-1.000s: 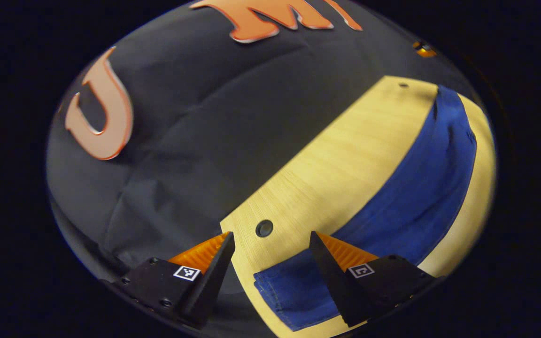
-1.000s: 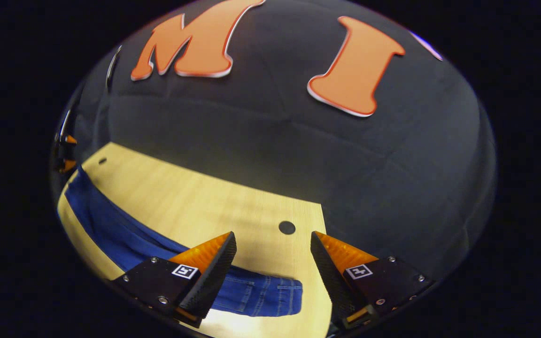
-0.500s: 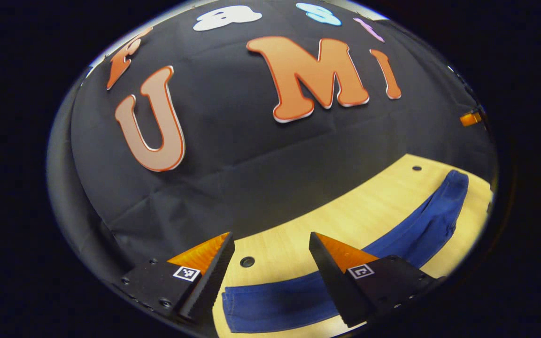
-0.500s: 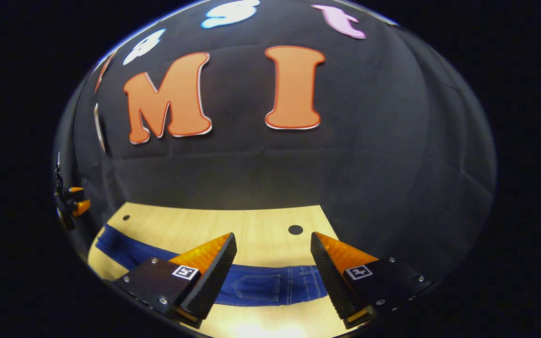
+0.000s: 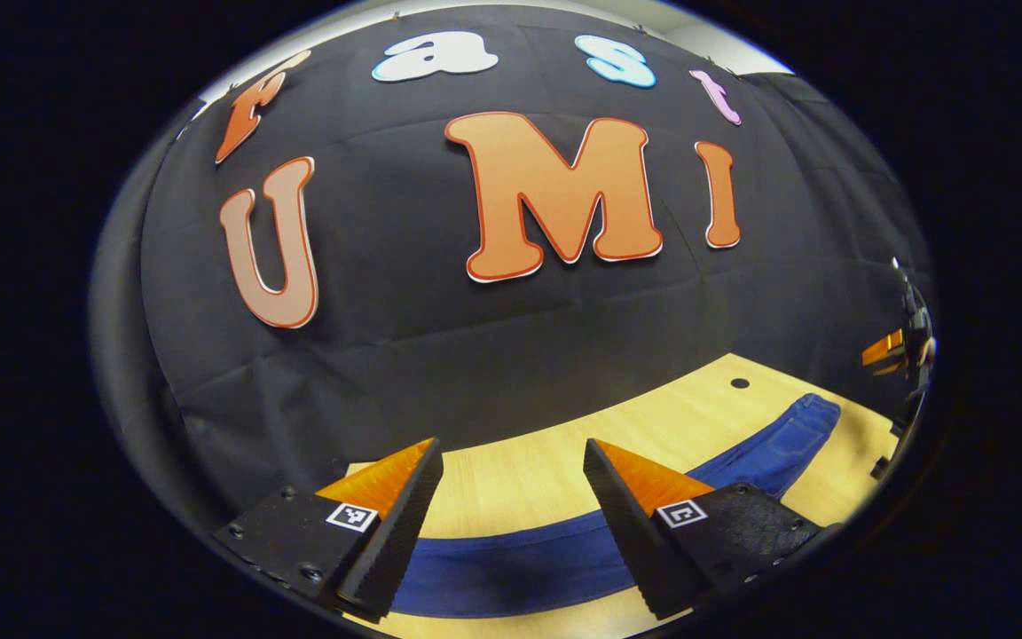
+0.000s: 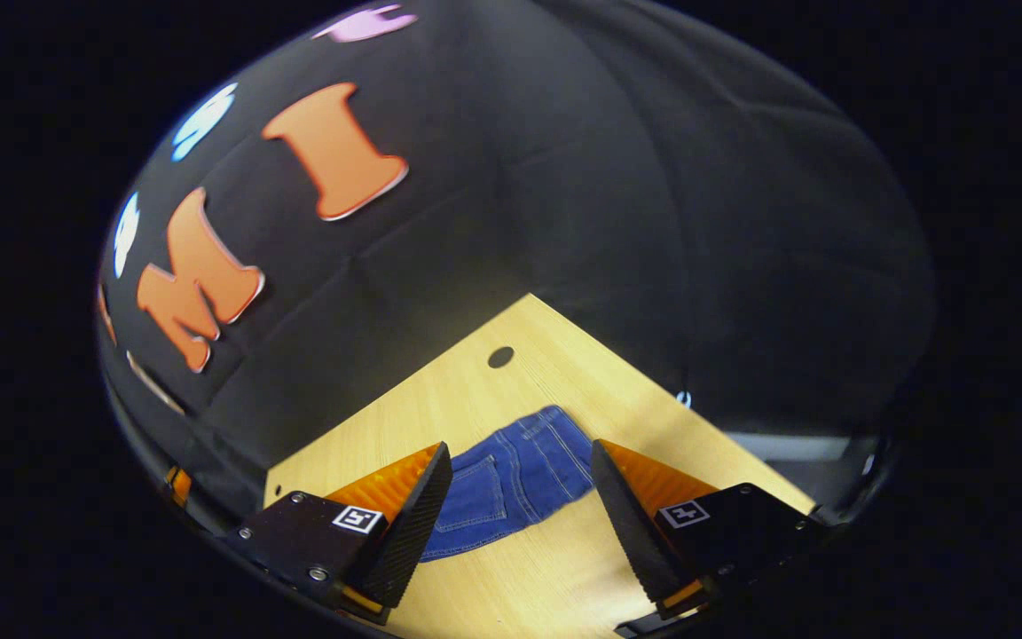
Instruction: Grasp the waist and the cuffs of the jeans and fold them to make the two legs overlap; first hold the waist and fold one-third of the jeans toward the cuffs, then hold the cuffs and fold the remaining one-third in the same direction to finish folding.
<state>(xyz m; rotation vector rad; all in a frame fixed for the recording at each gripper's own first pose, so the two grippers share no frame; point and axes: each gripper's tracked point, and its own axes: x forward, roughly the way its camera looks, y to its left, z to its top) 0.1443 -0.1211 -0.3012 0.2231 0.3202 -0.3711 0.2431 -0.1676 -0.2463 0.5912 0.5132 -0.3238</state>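
While both open claws levelled out, right claw (image 6: 520,461) swung toward jeans (image 6: 511,479) waist

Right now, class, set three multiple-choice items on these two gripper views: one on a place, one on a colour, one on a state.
1. Where do the jeans lie?
A. On the wooden table
B. On the floor
C. Over a chair

2. What colour are the jeans?
A. Black
B. Blue
C. Grey

3. How does the right gripper stand?
A. Shut on the jeans
B. Shut on nothing
C. Open, above the jeans

Key: 1 A, the denim lies flat on the pale wood in both views. 2 B, the cloth is plainly blue, with a stitched pocket in the right gripper view. 3 C, the fingers stand well apart with the waist end showing between them, nothing pinched. The left gripper is open too, over the leg end.
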